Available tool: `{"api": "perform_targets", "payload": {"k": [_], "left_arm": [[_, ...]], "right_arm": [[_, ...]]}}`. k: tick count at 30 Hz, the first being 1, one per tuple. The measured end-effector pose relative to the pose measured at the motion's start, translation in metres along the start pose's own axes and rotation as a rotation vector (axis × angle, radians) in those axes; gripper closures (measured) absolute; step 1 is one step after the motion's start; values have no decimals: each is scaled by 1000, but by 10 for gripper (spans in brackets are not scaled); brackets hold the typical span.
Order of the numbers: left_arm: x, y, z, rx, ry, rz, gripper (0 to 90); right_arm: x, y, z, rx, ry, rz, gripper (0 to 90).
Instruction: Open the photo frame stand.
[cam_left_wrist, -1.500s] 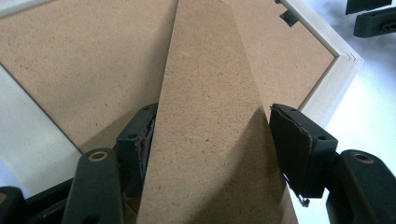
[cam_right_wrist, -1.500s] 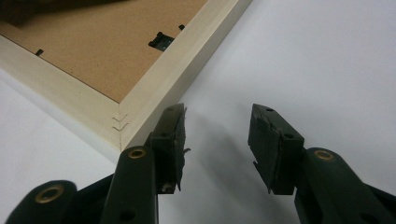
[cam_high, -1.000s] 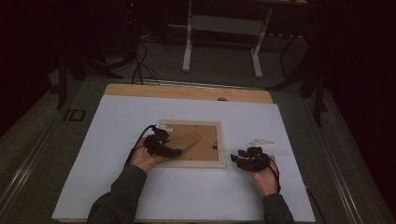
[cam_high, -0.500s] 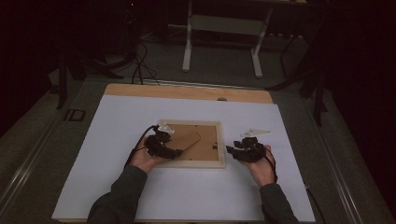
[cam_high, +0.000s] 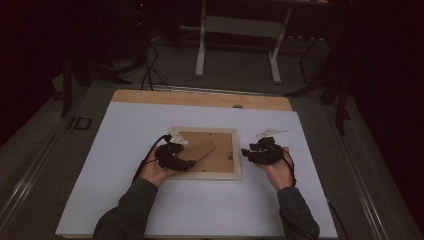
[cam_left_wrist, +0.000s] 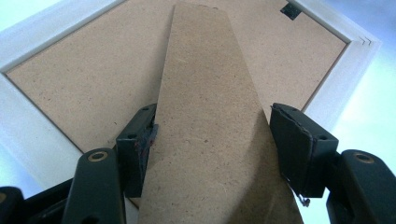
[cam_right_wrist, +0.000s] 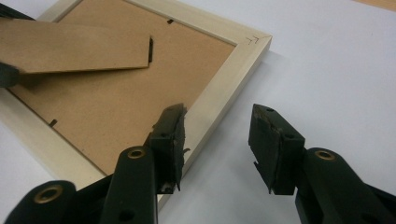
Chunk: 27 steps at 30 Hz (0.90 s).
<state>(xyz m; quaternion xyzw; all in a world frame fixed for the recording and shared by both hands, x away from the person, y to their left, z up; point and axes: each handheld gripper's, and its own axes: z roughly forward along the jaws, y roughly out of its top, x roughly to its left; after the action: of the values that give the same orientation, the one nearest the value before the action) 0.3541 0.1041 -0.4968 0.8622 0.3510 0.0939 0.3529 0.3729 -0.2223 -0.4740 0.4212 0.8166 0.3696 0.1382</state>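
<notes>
1. The right gripper (cam_high: 246, 152) is seen nearer the pale wooden picture frame (cam_high: 206, 175) than a second ago, when it lay farther out on the white table sheet (cam_high: 125, 125); its jaws stand apart with nothing between them.
2. The move is judged to be an approach to the frame's right rail, presumably to steady or grip it.
3. The left gripper (cam_high: 191, 164) has kept its place over the frame, which lies face down with its brown fibreboard backing (cam_left_wrist: 93, 60) upward.
4. In the left gripper view, the brown fibreboard easel stand (cam_left_wrist: 210, 140) passes between the wide-set jaws; one pad touches its edge, while a gap remains at the other, so no firm grip is shown.
5. In the right gripper view, the frame's rail (cam_right_wrist: 224, 88) lies just ahead of the near jaw, and the stand is seen raised off the backing, which the high view leaves unclear.
</notes>
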Motion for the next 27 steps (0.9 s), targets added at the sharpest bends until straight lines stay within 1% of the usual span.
{"api": "perform_targets", "payload": {"k": [5, 9, 13, 14, 23, 27], "left_arm": [[-5, 1, -3, -17, 27, 37, 382], [-8, 1, -5, -24, 40, 50, 382], [-11, 1, -7, -32, 56, 70, 382], [-12, 0, -7, -40, 57, 68, 382], [-20, -3, -11, -73, 95, 109, 381], [-23, -5, -12, -85, 109, 122, 382]], "right_arm": [[-1, 6, 2, 19, -5, -20, 543], [-1, 12, 1, 24, -7, -33, 543], [-3, 17, 2, 31, -10, -38, 542], [-4, 18, 2, 32, -7, -36, 541], [-9, 27, 3, 22, 4, 2, 540], [-8, 32, 5, 31, -2, -3, 533]]}}
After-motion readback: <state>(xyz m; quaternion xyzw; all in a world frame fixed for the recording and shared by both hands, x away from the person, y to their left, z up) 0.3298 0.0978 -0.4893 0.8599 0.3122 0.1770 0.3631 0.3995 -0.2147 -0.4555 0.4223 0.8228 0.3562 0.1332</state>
